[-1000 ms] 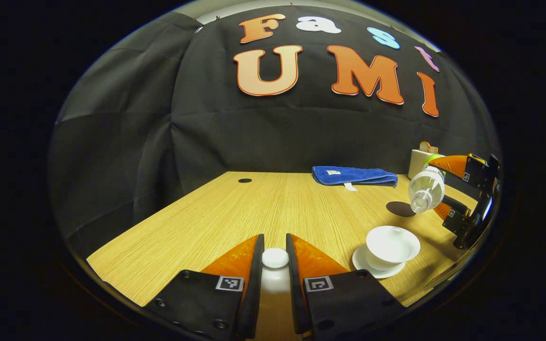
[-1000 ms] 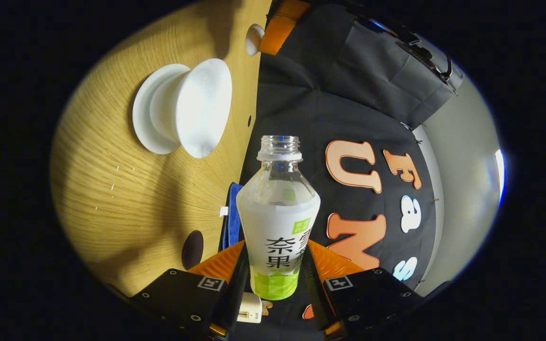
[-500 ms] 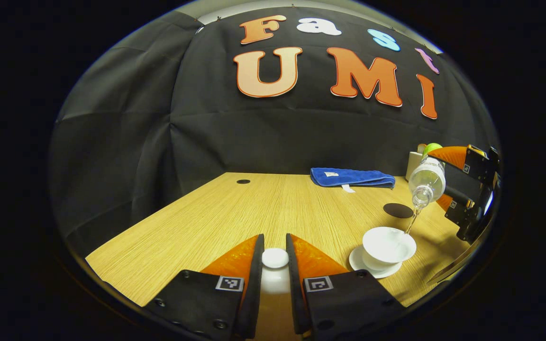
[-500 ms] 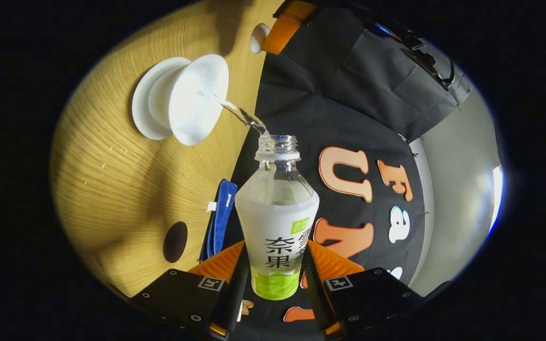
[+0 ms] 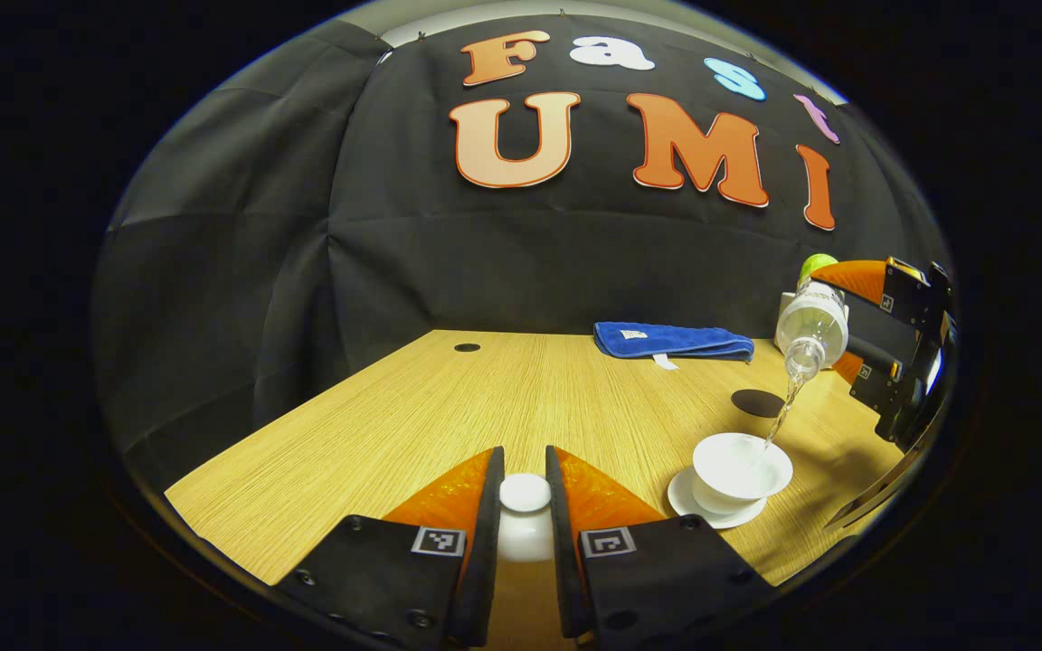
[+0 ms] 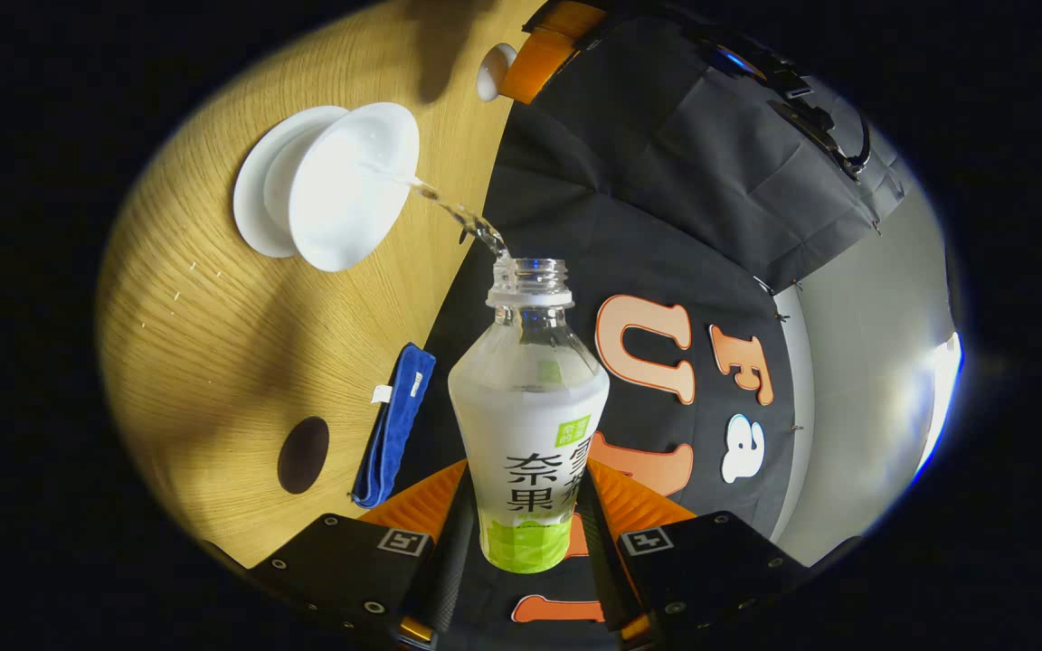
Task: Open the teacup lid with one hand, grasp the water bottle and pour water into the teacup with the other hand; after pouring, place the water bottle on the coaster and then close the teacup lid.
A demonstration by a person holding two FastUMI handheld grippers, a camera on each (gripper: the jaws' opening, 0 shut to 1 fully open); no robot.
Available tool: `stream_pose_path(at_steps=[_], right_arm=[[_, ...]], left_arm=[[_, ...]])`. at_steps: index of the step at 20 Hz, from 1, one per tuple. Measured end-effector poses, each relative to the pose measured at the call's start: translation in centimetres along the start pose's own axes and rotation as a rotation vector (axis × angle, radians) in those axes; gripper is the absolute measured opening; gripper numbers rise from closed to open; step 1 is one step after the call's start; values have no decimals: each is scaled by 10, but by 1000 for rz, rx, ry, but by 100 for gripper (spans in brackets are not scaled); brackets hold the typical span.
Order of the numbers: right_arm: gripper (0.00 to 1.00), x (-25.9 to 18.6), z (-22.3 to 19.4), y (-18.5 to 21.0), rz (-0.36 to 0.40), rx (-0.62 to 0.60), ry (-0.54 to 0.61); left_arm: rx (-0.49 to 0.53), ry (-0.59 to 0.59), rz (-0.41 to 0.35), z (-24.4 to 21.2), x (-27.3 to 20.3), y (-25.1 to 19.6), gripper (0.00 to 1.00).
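My left gripper (image 5: 525,484) is shut on the white teacup lid's knob (image 5: 525,493), held above the near part of the wooden table (image 5: 485,398). To its right the open white teacup (image 5: 742,459) stands on its saucer (image 5: 686,500). My right gripper (image 6: 525,520) is shut on the clear water bottle (image 6: 530,407), which is tilted steeply. A thin stream of water runs from its mouth into the teacup (image 6: 347,185). In the left gripper view the bottle (image 5: 812,324) hangs above and right of the cup. The dark round coaster (image 5: 758,402) lies behind the cup.
A folded blue towel (image 5: 673,340) lies at the table's far edge, with a small white box (image 5: 787,306) partly hidden behind the bottle at the far right. A small dark hole (image 5: 467,346) marks the far left of the tabletop.
The bottle has tipped further and risen a little; water began to run half a second ago and still flows into the cup. My left gripper holds the lid still.
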State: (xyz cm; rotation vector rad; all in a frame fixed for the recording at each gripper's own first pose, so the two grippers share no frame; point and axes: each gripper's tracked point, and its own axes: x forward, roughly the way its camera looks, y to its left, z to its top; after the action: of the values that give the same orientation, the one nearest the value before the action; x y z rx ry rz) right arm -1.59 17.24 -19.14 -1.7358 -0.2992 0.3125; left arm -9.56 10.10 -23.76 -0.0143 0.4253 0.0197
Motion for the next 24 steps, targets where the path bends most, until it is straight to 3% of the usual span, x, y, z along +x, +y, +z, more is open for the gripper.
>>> stream_pose_path(at_steps=[6, 7, 10, 24], right_arm=[[62, -2, 3, -2, -63, -62, -21], [65, -2, 2, -4, -94, -83, -17], [62, -5, 7, -1, -183, -149, -25], [62, -13, 15, 8, -167, -251, -84]], left_arm=[[-6, -6, 5, 1, -2, 3, 33], [-8, -5, 6, 2, -2, 3, 31], [-14, -5, 12, 2, -2, 3, 33], [-13, 0, 15, 0, -4, 5, 32]])
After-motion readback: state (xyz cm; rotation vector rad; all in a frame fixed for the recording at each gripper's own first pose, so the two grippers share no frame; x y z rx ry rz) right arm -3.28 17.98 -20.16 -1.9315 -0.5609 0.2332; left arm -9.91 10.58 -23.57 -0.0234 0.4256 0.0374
